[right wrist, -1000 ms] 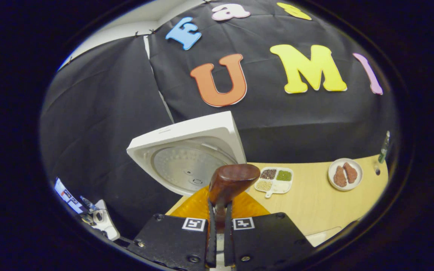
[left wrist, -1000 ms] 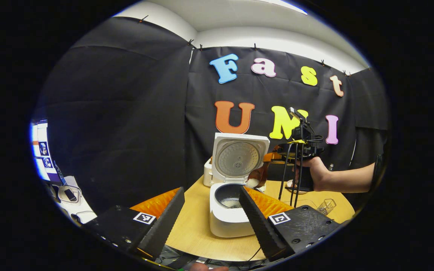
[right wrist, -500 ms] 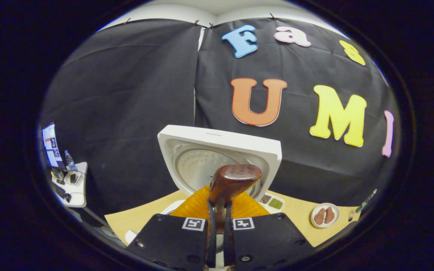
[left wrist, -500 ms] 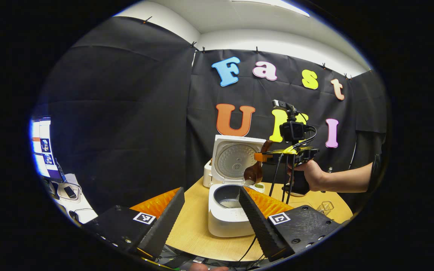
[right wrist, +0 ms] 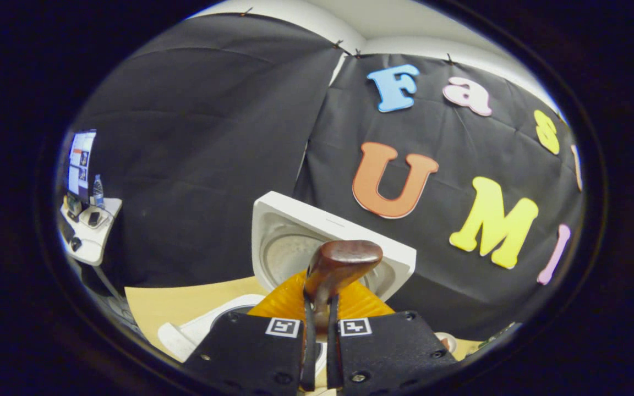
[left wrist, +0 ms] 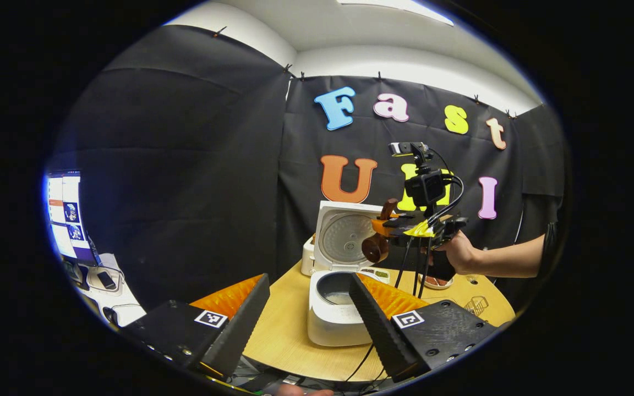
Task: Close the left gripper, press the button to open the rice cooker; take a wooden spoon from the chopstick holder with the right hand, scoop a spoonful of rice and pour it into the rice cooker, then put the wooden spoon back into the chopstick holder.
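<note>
A staged recording booth inside an office-like room is being shown: black cloth [left wrist: 185,165] is being hung by clips as walls, a round wooden table [left wrist: 289,335] is being used as a mock kitchen counter, and a lit monitor [left wrist: 64,212] is being run on a side desk [right wrist: 88,242].
</note>
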Motion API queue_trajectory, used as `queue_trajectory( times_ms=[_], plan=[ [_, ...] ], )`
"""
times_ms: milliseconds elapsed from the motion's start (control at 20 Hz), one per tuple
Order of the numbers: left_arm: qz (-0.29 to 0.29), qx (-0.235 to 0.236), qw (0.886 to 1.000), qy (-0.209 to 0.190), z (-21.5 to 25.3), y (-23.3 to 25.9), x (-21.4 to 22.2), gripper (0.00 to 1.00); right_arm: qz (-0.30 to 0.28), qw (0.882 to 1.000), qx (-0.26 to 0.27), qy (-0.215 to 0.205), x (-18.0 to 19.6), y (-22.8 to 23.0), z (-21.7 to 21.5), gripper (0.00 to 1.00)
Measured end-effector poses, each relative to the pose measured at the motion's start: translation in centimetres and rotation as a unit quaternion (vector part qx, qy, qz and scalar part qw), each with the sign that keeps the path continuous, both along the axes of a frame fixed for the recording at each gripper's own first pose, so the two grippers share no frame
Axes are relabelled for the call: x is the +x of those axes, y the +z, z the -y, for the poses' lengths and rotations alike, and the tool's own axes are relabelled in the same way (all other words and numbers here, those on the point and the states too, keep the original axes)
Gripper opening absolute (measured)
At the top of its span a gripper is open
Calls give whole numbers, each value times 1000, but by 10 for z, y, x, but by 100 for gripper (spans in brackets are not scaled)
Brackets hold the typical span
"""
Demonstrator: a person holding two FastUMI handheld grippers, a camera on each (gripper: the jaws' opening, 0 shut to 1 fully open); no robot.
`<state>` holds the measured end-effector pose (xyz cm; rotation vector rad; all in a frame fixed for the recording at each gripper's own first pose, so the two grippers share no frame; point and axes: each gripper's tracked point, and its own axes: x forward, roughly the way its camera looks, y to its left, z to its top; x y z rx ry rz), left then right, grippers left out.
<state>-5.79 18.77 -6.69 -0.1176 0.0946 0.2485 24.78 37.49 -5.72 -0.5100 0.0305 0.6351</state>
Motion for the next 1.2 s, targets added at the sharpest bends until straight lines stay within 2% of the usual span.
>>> queue_trajectory(
  times_ms=[150, 300, 550, 800, 1050, 1200],
  plan=[
    [1, 6, 1000, 0, -1, 1, -2, 94, 9, 1000, 0, 18, -10, 7, -5, 13],
    [6, 10, 1000, 2, 1, 5, -1, 93, -1, 999, 22, 26, -20, 19, -5, 13],
    [10, 9, 1000, 3, 3, 13, -2, 94, -49, 994, 97, 16, -22, 39, 15, 13],
    [17, 10, 1000, -9, 14, 25, 3, 94, -135, 970, 202, -15, -22, 58, 58, 13],
    [28, 18, 999, -27, 35, 38, 25, 93, -169, 948, 264, -49, -29, 75, 125, 13],
    [32, 20, 999, -37, 43, 46, 37, 93, -186, 930, 307, -74, -35, 82, 173, 13]
  ],
)
